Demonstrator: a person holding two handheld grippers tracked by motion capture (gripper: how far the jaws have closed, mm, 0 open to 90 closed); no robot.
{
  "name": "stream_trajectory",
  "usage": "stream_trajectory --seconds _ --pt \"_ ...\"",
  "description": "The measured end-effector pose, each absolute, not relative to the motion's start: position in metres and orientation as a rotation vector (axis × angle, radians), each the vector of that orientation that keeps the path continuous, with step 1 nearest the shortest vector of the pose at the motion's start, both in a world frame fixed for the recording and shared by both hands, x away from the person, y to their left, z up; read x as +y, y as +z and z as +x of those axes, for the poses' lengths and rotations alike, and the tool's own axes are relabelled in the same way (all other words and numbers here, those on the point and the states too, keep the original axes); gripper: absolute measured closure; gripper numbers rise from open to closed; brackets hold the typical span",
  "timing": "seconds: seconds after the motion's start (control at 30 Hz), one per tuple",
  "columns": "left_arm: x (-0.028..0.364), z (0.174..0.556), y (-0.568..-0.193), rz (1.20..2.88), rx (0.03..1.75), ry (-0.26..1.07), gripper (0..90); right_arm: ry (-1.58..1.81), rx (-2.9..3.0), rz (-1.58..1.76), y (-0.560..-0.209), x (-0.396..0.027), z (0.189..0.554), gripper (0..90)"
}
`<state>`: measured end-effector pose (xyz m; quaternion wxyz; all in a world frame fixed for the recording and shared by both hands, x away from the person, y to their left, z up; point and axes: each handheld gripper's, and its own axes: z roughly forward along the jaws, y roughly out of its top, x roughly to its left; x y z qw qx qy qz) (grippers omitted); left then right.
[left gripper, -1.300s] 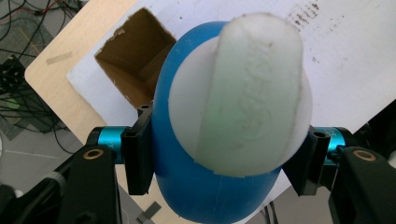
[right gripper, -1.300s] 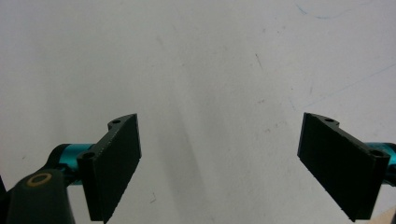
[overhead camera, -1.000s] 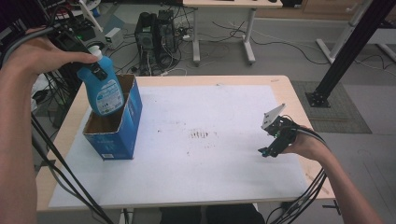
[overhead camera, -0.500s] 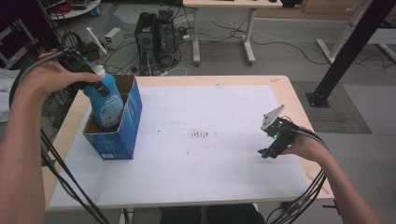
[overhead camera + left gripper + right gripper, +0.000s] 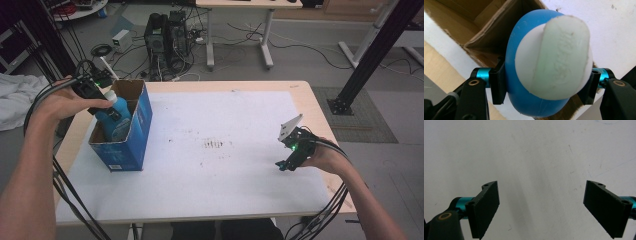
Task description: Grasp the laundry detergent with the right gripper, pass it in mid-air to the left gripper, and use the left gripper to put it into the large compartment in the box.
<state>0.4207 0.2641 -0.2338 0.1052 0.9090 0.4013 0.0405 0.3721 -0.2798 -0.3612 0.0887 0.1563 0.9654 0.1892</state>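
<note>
A blue bottle (image 5: 114, 119) with a white cap (image 5: 552, 56) hangs partly inside an open blue cardboard box (image 5: 131, 137) at the table's left side. My left gripper (image 5: 102, 102) is shut on the bottle's upper part, its black pads pressing both sides just below the cap in the left gripper view (image 5: 544, 86). The bottle's lower half is hidden by the box walls. Over the white mat at the right, my right gripper (image 5: 286, 162) stands open, and the right gripper view (image 5: 541, 210) has nothing between its two black pads.
The white mat (image 5: 220, 150) covers most of the wooden table (image 5: 307, 97). Small dark marks (image 5: 215, 144) dot the mat's middle. Cables trail from both grippers off the front edge. Beyond the table are computer towers (image 5: 167, 30) and another desk's legs.
My left gripper has come down with the blue bottle, which now sits lower inside the box. The right gripper has stayed where it was.
</note>
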Motion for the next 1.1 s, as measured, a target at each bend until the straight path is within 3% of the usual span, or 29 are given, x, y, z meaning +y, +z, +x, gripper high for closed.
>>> stream_trajectory --seconds 0.6,1.1 --pt "0.264 0.424 -0.277 2.755 1.125 0.085 37.3 0.544 2.88 0.536 -0.366 -0.281 0.368 12.7" --pt "0.263 0.423 -0.278 2.753 1.121 0.095 37.1 0.554 2.88 0.512 -0.369 -0.28 0.369 12.6"
